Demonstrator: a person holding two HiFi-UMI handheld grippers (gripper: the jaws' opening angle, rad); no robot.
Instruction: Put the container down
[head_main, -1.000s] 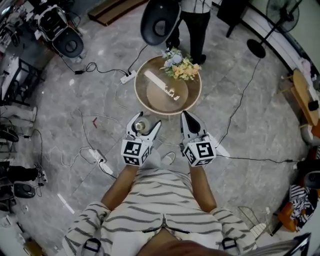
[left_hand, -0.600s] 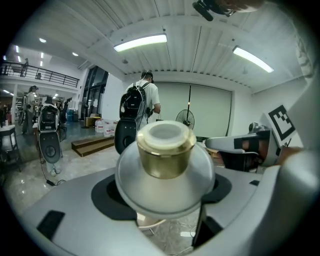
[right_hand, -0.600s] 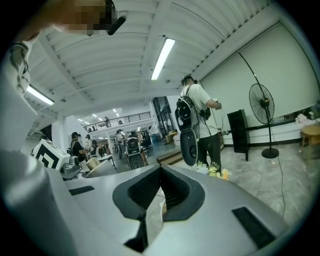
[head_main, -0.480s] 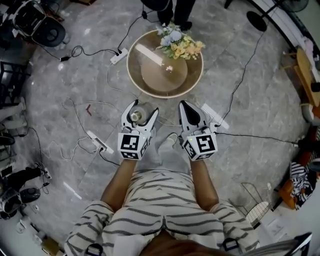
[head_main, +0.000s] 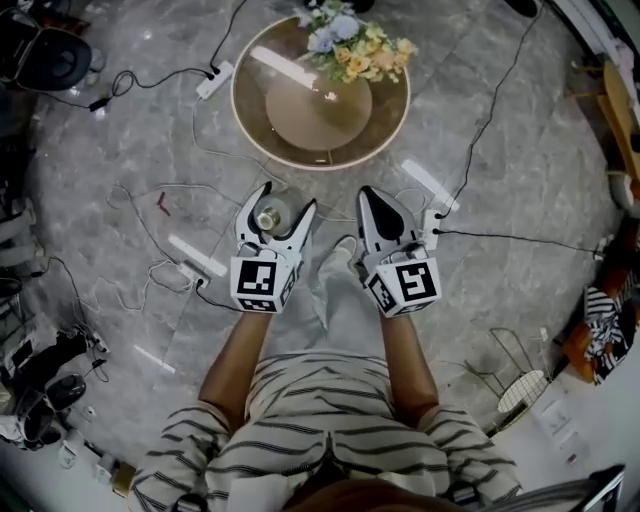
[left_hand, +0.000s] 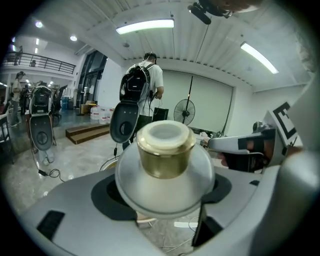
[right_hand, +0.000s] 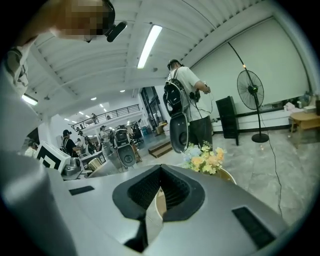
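The left gripper (head_main: 287, 198) has the container (left_hand: 165, 165), a frosted round jar with a gold neck, clamped by its wide body between the jaws. The neck is up, so nothing tips. It hangs above the floor, short of the round table (head_main: 250, 130), the likely landing spot near the flowers (head_main: 355, 45). The right gripper (head_main: 370, 193) rides alongside, jaws pressed together on nothing, keeping clear.

The flowers (head_main: 355, 45) are cut by the head view's top edge; the left tongs (head_main: 289, 196) cover part of the container (head_main: 268, 216) there.
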